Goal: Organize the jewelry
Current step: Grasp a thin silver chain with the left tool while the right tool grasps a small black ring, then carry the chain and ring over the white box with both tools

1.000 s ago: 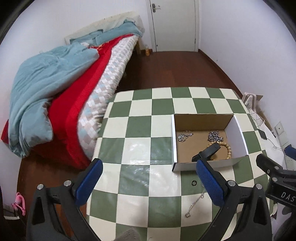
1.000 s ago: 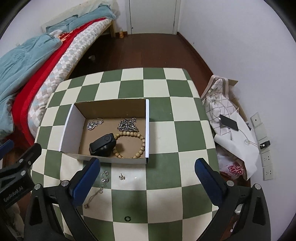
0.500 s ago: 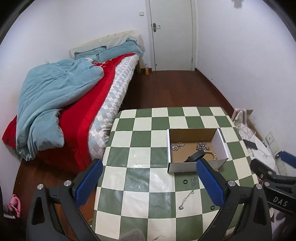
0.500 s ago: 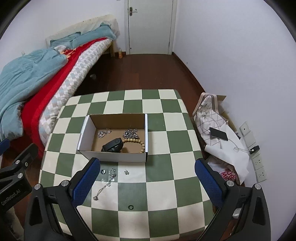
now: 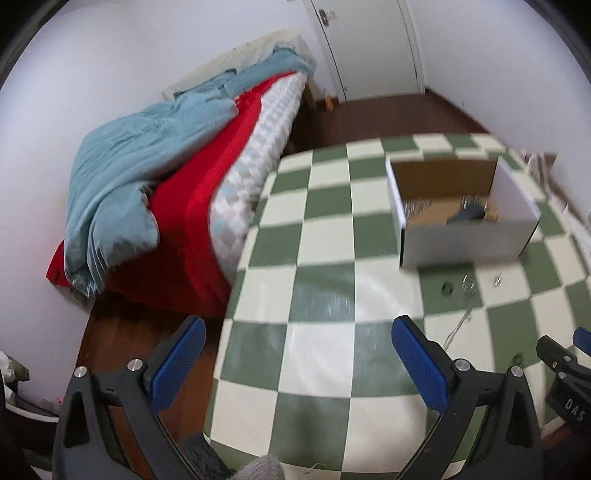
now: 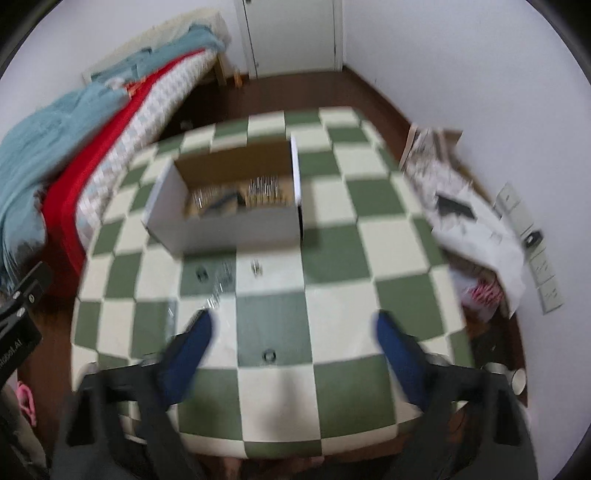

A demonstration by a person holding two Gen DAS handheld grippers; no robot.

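Observation:
A white cardboard box (image 5: 461,243) (image 6: 229,230) stands on the checkered table (image 5: 321,236) and holds silver chains, a wooden bead bracelet and a dark object. In front of it lie a thin chain (image 6: 217,293) (image 5: 466,297), a small ring (image 6: 201,274) (image 5: 447,287) and an earring (image 6: 256,267) (image 5: 496,280). Another ring (image 6: 269,355) lies on the table below the gap of my right gripper (image 6: 293,339), whose jaws are closing with nothing between the pads. My left gripper (image 5: 299,354) hangs open and empty over the table's near left part.
A bed (image 5: 177,177) with red and blue covers borders the table's left side. White bags with a phone (image 6: 454,208) lie on the floor at the right, below wall sockets (image 6: 532,236). A closed door (image 6: 291,33) is at the back.
Both grippers drew up and back from the box, then sank toward the table again. The right gripper's jaws have narrowed. The left jaws kept their width.

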